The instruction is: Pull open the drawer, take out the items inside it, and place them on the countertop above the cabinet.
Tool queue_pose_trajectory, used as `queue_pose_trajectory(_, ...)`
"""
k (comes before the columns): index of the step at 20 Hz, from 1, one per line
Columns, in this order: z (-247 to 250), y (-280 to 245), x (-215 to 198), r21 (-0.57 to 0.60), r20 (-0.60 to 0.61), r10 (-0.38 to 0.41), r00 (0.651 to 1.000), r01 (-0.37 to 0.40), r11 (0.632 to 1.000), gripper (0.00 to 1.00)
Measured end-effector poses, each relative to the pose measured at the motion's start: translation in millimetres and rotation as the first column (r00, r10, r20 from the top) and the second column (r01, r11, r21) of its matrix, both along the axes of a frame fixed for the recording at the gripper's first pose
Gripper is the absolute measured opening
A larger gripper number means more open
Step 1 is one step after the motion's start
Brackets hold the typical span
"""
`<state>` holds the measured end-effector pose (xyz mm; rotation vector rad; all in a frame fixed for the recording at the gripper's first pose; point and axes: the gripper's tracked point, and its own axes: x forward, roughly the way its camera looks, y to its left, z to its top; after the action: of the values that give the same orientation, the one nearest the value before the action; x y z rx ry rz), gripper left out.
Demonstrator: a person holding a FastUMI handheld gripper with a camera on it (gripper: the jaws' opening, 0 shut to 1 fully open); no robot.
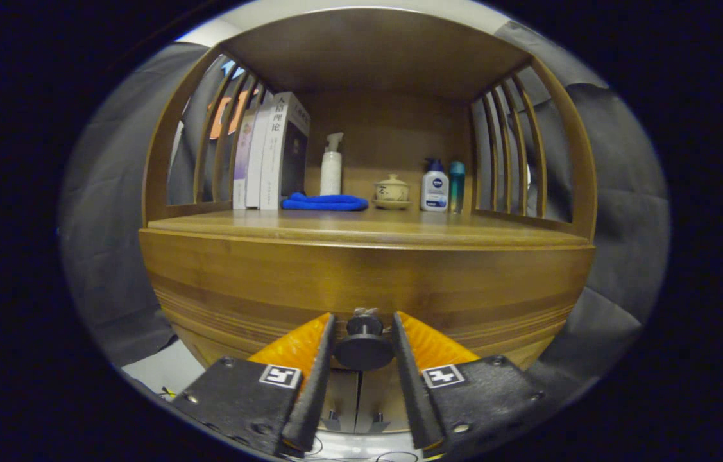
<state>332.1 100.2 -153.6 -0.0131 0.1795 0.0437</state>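
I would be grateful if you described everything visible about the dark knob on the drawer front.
The drawer knob is a round, matte black piece that looks like plastic or painted metal, with a broad disc face and a narrower neck behind it. It juts from the brown wooden drawer front, which appears closed. The knob sits between the claw fingers, whose pads flank it closely; whether both press on it cannot be told.

Drawer [367,289] interior: concealed behind closed front. Knob [364,346] sides: covered by gripper [364,333] fingers [319,366]; contact undetermined.
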Motion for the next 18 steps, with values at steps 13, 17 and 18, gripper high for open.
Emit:
queue_pose_trajectory(13, -3.2, -4.3, -43.6, -0.009, -0.037, 0.000, 0.999, 0.000, 1.000, 0.34)
queue_pose_trajectory(17, -4.9, -6.3, -77.2, -0.030, -0.022, 0.007, 1.000, -0.008, 1.000, 0.34)
queue_pose_trajectory(18, -5.4, -7.1, -86.9, -0.032, -0.019, 0.009, 1.000, -0.009, 0.999, 0.34)
